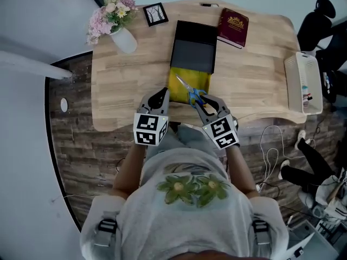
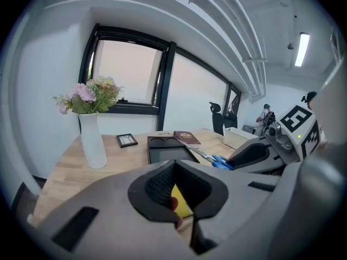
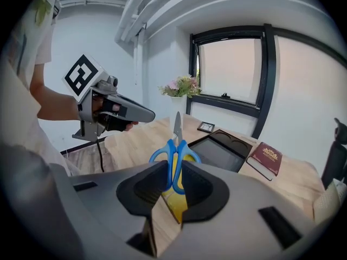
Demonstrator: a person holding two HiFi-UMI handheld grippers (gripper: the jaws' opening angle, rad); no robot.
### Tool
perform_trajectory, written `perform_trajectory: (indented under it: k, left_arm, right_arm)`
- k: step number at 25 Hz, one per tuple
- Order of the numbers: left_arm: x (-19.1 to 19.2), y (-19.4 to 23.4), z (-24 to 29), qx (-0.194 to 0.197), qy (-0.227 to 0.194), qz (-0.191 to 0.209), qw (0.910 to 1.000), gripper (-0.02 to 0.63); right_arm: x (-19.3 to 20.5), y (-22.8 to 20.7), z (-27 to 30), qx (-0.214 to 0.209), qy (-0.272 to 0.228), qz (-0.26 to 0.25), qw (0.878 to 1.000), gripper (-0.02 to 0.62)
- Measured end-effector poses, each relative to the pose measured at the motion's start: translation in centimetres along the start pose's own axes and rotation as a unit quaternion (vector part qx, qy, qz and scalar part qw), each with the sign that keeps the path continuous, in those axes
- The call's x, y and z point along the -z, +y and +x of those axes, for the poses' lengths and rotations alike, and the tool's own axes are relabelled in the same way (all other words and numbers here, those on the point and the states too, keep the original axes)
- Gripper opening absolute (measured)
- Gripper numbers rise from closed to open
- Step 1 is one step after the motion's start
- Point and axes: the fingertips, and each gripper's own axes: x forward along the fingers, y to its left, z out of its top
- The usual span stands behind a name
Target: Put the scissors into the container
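The blue-handled scissors hang over a yellow pad near the table's front edge, blades pointing toward the far side. My right gripper is shut on their handles, which show between its jaws in the right gripper view as scissors. The black container lies open just beyond the pad, and is seen as the container past the blade tip. My left gripper hovers beside the pad's left side, jaws together with nothing in them. From the left gripper view the scissors and right gripper are at the right.
A white vase of flowers stands at the table's back left, a small picture frame beside it. A dark red book lies right of the container. A white basket sits at the table's right edge.
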Motion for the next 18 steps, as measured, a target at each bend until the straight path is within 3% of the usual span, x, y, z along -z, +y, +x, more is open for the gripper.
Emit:
perform_trajectory:
  k: [11, 18]
  left_arm:
    - [-0.3, 1.3, 0.0, -0.015, 0.004, 0.001, 0.9999, -0.006]
    - [-0.7, 2.2, 0.7, -0.004, 0.014, 0.001, 0.9999, -0.006]
  right_arm:
    - [1.7, -0.8, 1.2, -0.007, 0.02, 0.003, 1.0, 0.081]
    - [1.8, -0.9, 2.6, -0.008, 0.034, 0.011, 0.999, 0.081]
